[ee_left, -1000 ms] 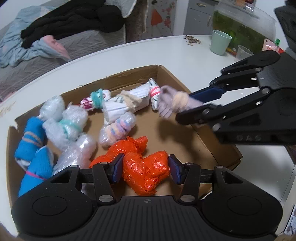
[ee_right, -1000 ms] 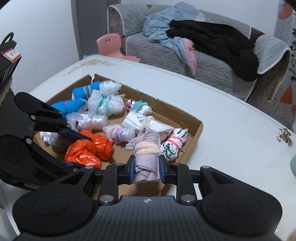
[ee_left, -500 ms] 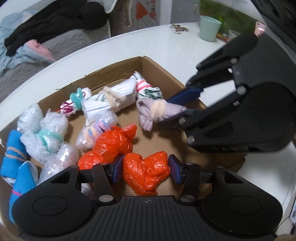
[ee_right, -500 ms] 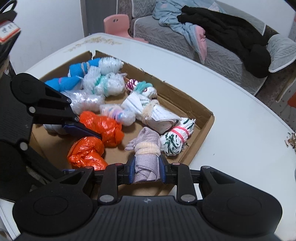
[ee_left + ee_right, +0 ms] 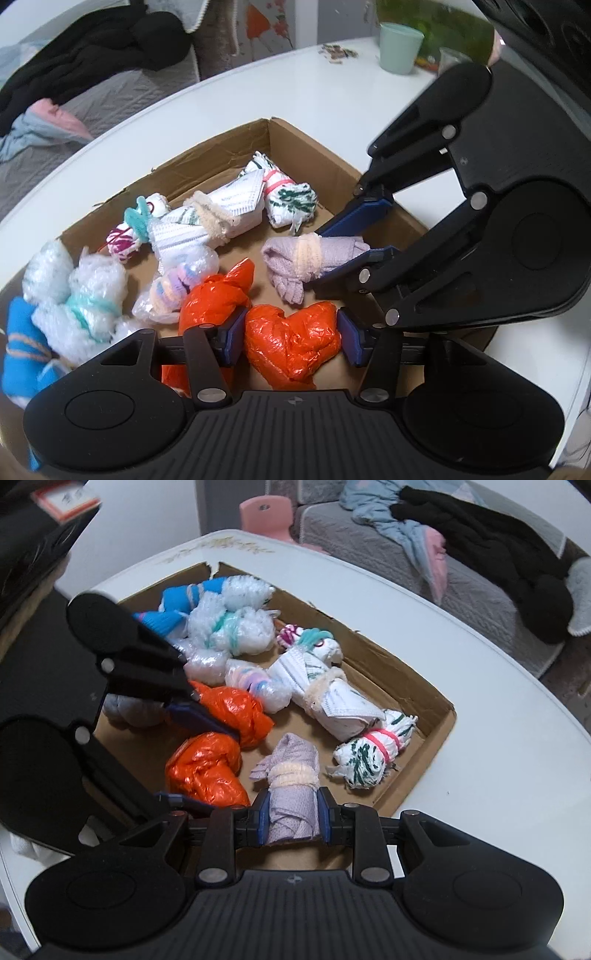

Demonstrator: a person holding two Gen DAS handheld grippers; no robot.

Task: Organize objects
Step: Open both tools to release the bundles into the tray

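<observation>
Both bundles have come down lower into the cardboard box [image 5: 439, 720] than they were a moment ago. The right hand-held gripper [image 5: 291, 821] is squeezed tight on the purple cloth bundle [image 5: 291, 786], the one tied with a cream band. It was up over the box edge before, and now it hangs low over the bare box floor, just beside the green-and-white bundle [image 5: 373, 751]. I cannot tell if it is touching the floor yet.

The left hand-held gripper [image 5: 291, 341] has an orange plastic bundle [image 5: 291, 343] between its blue pads, which sit about as wide as the bundle (it looks held, not dropped). It is low too, touching a second orange bundle [image 5: 216, 299].

I think both are about to be put down, so the sorting is nearly through this step. Like seems to go with like here: the orange ones together, the clear bubbly ones with the blue ones at the far end.

The box sits on a round white surface [image 5: 498, 775]. It is full of little tied-up bundles. A mint cup [image 5: 400, 48] stands far off on the surface, near some small scattered bits. Past the surface there is a grey sofa [image 5: 480, 587] with black and pale blue clothes piled on it, and a small pink chair [image 5: 266, 515].
</observation>
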